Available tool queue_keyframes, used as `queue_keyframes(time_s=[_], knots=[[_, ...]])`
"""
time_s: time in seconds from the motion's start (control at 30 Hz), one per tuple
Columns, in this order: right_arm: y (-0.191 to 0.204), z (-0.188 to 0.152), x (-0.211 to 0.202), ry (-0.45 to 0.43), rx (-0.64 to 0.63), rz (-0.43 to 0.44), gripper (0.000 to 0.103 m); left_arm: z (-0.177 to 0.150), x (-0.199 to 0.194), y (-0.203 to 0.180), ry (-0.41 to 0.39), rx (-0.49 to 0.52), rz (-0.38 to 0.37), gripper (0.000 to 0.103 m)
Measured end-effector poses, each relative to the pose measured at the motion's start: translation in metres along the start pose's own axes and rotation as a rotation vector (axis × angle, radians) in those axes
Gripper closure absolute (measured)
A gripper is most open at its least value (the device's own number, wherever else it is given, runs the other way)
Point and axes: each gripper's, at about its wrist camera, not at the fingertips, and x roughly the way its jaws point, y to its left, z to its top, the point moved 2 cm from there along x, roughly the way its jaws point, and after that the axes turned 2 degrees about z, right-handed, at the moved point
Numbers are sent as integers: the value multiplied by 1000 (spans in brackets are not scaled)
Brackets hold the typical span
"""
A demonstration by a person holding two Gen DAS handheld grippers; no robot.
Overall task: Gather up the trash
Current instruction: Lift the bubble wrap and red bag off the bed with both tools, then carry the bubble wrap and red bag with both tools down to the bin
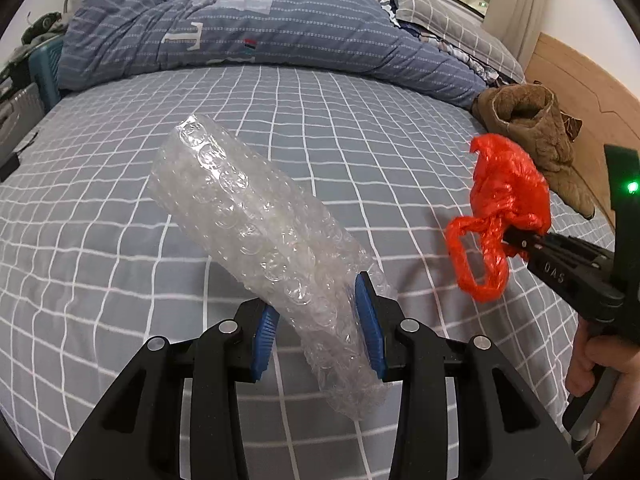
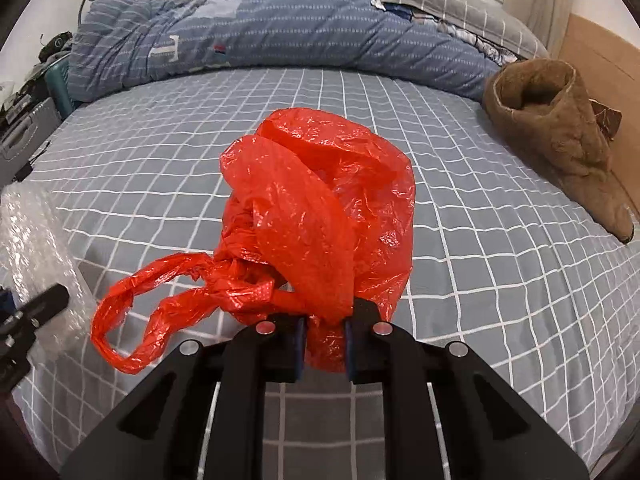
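Both trash bits were up off the bed (image 1: 120, 240). Left gripper (image 1: 318, 320) squeezed the bubble wrap (image 1: 256, 216); right gripper (image 2: 326, 344) pinched the red bag (image 2: 320, 200), right of the wrap. Next prob. needs a bin, none seen.

White letters "DAS" stand on the black body of the right gripper (image 1: 516, 241), seen from the left wrist. A large pale "T" sits on the blue quilt (image 1: 192, 36) — nothing else is legible.

The left tool (image 1: 320, 320) clamps a clear bubble-wrap roll (image 1: 260, 232); the right tool (image 1: 516, 240) pinches a crumpled red plastic bag (image 1: 504, 200) above the grey checked bed (image 1: 120, 240).
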Motion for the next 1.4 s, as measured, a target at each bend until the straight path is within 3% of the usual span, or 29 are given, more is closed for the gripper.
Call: queue_keyframes(time_s=[0.43,0.73,1.4], knots=[[-8,-29,-47,-16,25,9,89,-36,-36,-12,-9,13,-15,66],[-8,-55,-81,-47,-29,-20,89,-59,-59,-27,-11,32,-20,66],[48,-134,-157,-61,-69,28,89,-136,-131,-18,0,31,3,67]])
